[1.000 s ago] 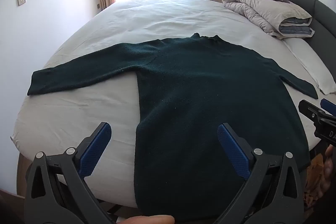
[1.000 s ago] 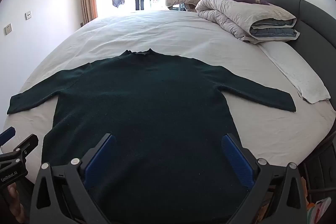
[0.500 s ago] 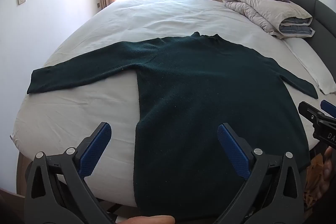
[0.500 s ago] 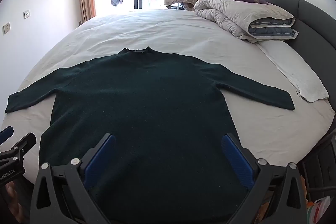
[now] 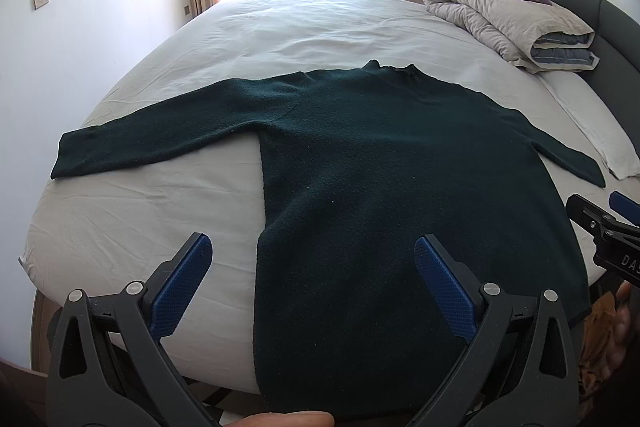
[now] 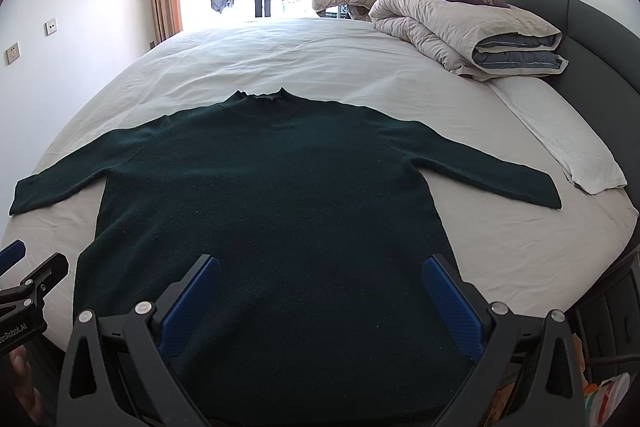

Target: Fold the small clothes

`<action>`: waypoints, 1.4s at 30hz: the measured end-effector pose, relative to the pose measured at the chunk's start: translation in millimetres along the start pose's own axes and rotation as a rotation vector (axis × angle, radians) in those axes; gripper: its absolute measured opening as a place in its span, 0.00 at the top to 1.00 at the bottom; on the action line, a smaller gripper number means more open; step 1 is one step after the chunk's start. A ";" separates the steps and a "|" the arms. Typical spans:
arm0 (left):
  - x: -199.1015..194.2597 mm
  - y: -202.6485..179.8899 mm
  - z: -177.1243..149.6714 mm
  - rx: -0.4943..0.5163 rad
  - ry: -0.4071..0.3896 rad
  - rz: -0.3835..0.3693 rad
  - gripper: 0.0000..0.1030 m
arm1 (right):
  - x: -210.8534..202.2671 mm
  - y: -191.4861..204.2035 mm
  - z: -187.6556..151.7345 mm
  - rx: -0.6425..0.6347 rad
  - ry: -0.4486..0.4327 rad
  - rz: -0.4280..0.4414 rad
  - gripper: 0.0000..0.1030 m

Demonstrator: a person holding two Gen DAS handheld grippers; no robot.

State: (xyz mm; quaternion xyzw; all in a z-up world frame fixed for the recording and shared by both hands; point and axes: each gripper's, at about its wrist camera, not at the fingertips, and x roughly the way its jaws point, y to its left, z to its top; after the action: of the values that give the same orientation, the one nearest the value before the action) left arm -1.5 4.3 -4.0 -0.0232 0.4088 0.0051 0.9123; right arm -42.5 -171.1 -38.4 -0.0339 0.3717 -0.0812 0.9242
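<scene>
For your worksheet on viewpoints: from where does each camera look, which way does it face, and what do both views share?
Left wrist: sits on the open left tool at the bed's foot, facing the sweater's left half; the right tool shows at the edge.
Right wrist: sits on the open right tool, facing the sweater centre; the left tool shows at the edge.
Shared: sweater, rolled duvet, window.

The left tool (image 5: pixel 312 259) is held level with its blue-padded fingers (image 5: pixel 184 283) spread wide and nothing between them. The right tool (image 6: pixel 320 281) sits alongside it, equally wide and empty, with a hand (image 6: pixel 20 383) visible at the left tool's grip.
</scene>
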 end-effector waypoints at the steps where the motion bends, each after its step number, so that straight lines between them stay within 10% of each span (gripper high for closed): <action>1: 0.0 -0.1 0.2 0.000 0.001 0.000 0.00 | 0.7 1.3 -0.4 0.000 0.000 -0.001 0.00; 42: -3.9 -1.0 -1.2 0.001 0.004 0.001 0.00 | 2.4 0.7 -2.6 -0.001 0.002 -0.005 0.00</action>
State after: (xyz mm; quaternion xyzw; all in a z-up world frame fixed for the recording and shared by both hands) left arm -5.0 3.2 -1.9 -0.0223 0.4105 0.0054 0.9116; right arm -42.5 -170.8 -42.0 -0.0350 0.3726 -0.0833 0.9236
